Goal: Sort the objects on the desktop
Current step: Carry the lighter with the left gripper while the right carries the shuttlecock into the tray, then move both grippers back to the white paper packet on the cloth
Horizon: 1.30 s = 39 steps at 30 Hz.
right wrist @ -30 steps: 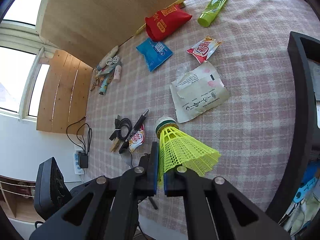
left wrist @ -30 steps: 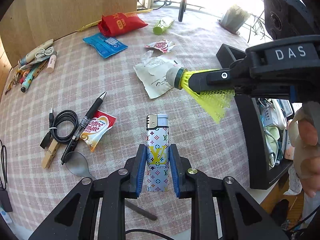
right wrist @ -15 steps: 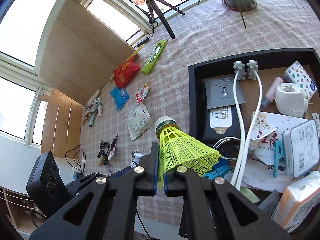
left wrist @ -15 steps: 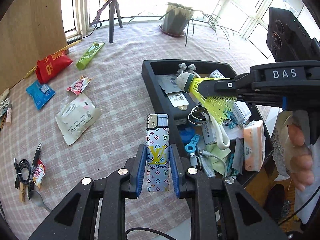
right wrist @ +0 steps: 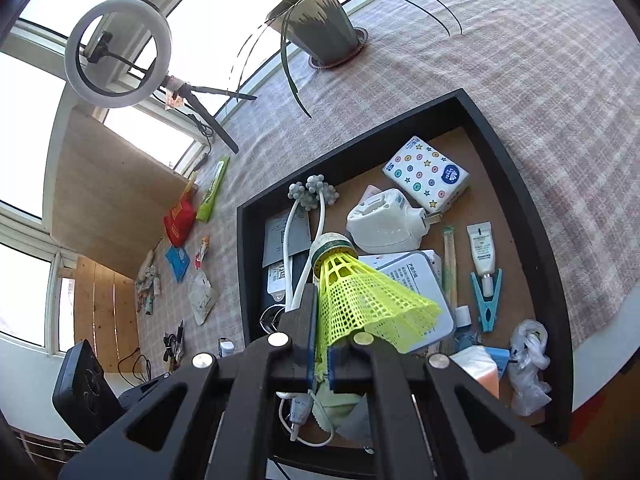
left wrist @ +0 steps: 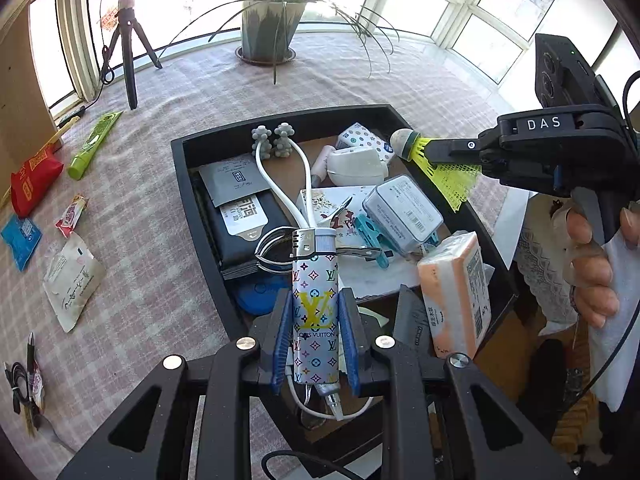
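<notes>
- My left gripper (left wrist: pixel 315 340) is clamped on the patterned lighter (left wrist: pixel 314 312), upright, over the near end of the black tray (left wrist: pixel 192 200).
- My right gripper (right wrist: pixel 319 354) is pinched on the yellow shuttlecock (right wrist: pixel 360 300) skirt, above the white tin (right wrist: pixel 416 272).
- Advice: lower each item into a free gap before releasing; avoid the white cable (left wrist: pixel 280 196) and the tissue pack (left wrist: pixel 456 292).

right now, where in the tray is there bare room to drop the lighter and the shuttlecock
Bare brown floor shows in the black tray at its far right corner, between the star-patterned tissue pack and the rim, and down the right side by the small white tube. The middle and left are crowded: white cable, tin, dark pouch. Lighter and shuttlecock remain gripped.
</notes>
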{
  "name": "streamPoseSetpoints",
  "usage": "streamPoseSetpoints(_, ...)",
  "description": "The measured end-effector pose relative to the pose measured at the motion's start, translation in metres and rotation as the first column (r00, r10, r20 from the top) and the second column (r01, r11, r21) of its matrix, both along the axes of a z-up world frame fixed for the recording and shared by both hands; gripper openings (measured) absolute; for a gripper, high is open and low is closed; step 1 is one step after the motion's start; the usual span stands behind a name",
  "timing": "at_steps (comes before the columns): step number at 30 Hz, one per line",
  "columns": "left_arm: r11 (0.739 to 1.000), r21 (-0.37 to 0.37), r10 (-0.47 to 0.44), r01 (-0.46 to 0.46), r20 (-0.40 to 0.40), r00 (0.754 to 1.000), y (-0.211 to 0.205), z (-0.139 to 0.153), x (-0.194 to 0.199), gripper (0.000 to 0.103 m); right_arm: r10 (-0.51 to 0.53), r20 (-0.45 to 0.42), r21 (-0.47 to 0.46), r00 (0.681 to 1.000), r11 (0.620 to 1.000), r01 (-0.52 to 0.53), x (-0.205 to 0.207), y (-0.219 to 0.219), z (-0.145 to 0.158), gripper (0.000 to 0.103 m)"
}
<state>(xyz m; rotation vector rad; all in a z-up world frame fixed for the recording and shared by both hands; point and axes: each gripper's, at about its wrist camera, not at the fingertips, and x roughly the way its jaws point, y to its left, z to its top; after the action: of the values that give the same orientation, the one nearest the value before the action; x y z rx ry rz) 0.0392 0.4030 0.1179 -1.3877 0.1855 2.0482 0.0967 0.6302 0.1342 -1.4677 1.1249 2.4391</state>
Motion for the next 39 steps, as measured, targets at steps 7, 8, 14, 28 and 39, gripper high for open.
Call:
streamPoseSetpoints(7,1.000,0.010,-0.009,0.009,0.021,1.000,0.011,0.003,0.002,0.033,0.005,0.017,0.028,1.000,1.000,-0.005,0.001,0.008,0.001,0.008)
streamPoseSetpoints(8,1.000,0.016,-0.003,0.003,0.031,1.000,0.010,0.003,0.000,0.045,0.016,0.043,0.023,0.999,1.000,-0.017,-0.001,0.008,-0.001,0.023)
streamPoseSetpoints(14,0.999,0.029,0.040,-0.040,0.016,0.999,-0.004,0.006,-0.003,0.045,0.025,0.053,0.044,0.998,0.999,-0.028,0.001,-0.003,0.000,0.055)
streamPoseSetpoints(28,0.967,0.006,0.253,-0.254,0.055,0.966,-0.087,-0.010,-0.039,0.045,0.176,0.021,0.044,0.984,0.983,-0.177,-0.045,-0.078,0.011,0.055)
streamPoseSetpoints(39,0.873,0.009,0.482,-0.487,0.123,0.867,-0.192,-0.035,-0.089,0.045,0.373,0.083,0.135,0.924,0.914,-0.382,-0.132,-0.190,-0.011,0.055)
